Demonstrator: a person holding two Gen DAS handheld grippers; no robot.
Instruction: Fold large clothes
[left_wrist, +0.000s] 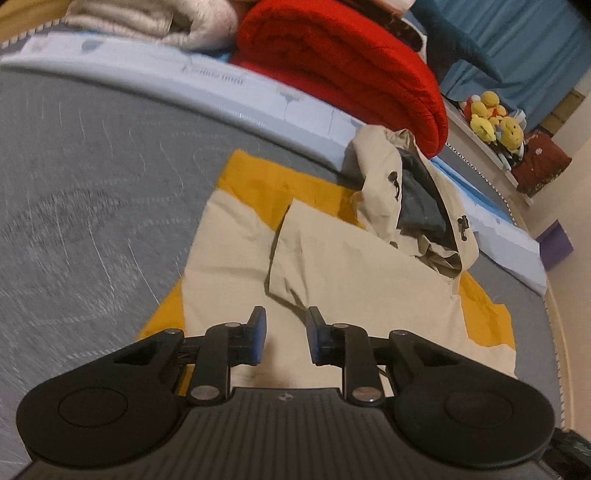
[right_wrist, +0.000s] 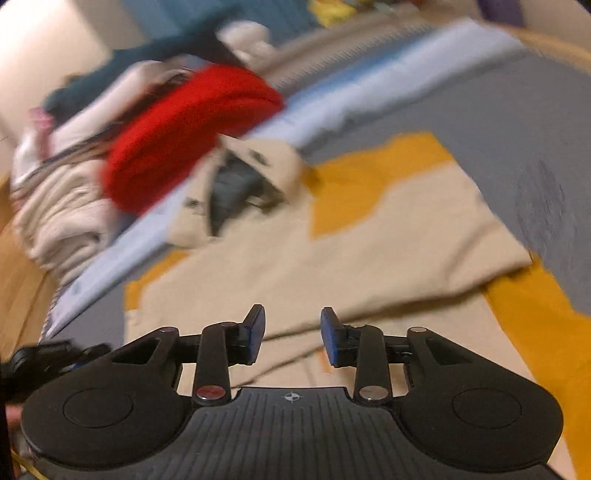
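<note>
A large beige and mustard-yellow hooded jacket (left_wrist: 351, 273) lies flat on the grey bed, its hood (left_wrist: 402, 184) with dark lining at the far end. One sleeve is folded across its body. My left gripper (left_wrist: 285, 338) is open and empty, just above the jacket's near hem. In the right wrist view the same jacket (right_wrist: 332, 258) lies spread out, blurred by motion. My right gripper (right_wrist: 291, 338) is open and empty over the jacket's near part. The left gripper also shows at the left edge of the right wrist view (right_wrist: 44, 360).
A red folded blanket (left_wrist: 343, 66) and a whitish blanket (left_wrist: 155, 26) are stacked at the bed's head beyond a light blue sheet (left_wrist: 221, 88). Yellow plush toys (left_wrist: 495, 122) sit on a shelf at the right. Grey mattress cover (left_wrist: 92, 203) spreads to the left.
</note>
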